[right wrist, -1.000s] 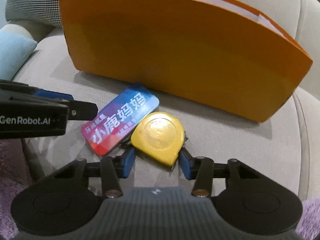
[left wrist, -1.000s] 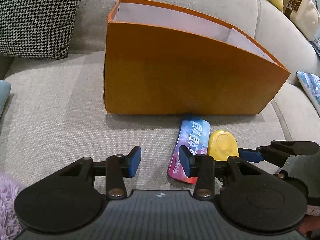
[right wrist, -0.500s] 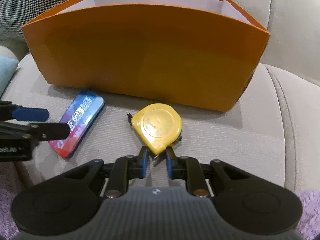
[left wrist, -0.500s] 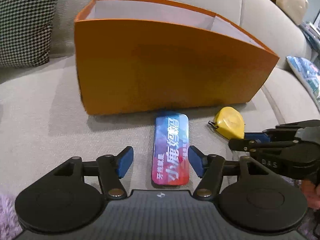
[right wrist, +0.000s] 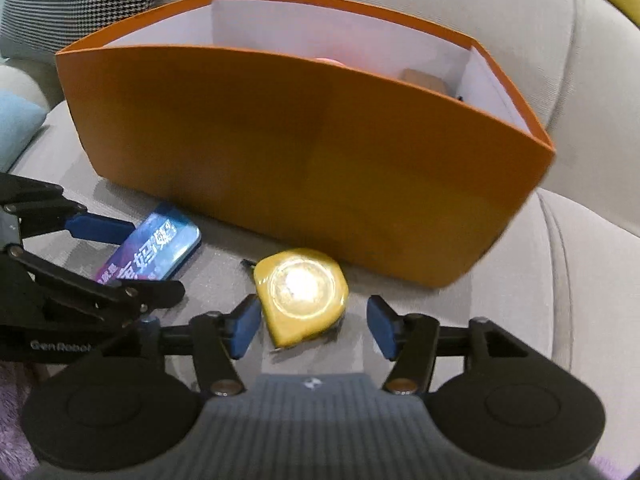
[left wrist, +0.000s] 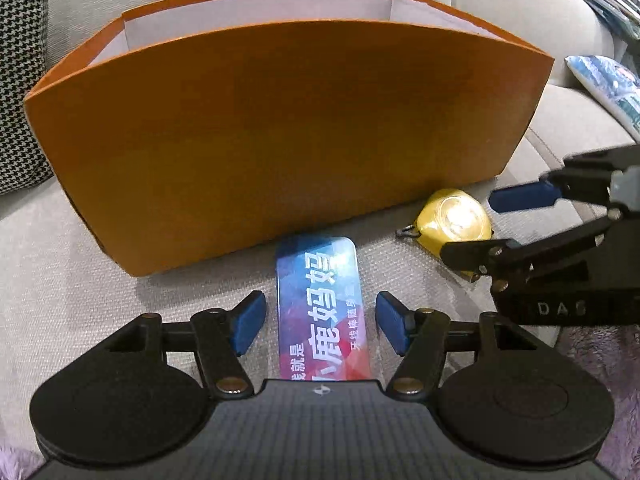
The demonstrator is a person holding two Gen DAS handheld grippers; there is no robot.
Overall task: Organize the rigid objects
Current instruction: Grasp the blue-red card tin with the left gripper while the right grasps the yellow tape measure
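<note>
Orange box (right wrist: 304, 160) at your sofa's (right wrist: 560, 280) back edge — brown item (right wrist: 424, 79) inside; your left gripper (left wrist: 320, 322) open astride the tin (left wrist: 320, 304), right gripper (right wrist: 312, 326) open around the tape measure (right wrist: 302, 294).

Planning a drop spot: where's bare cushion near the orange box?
Free: sofa seat right of the yellow tape measure, and cushion left of the blue tin, below the orange box. Crowded: the strip in front of the box, with tin, tape measure, left gripper and right gripper.
</note>
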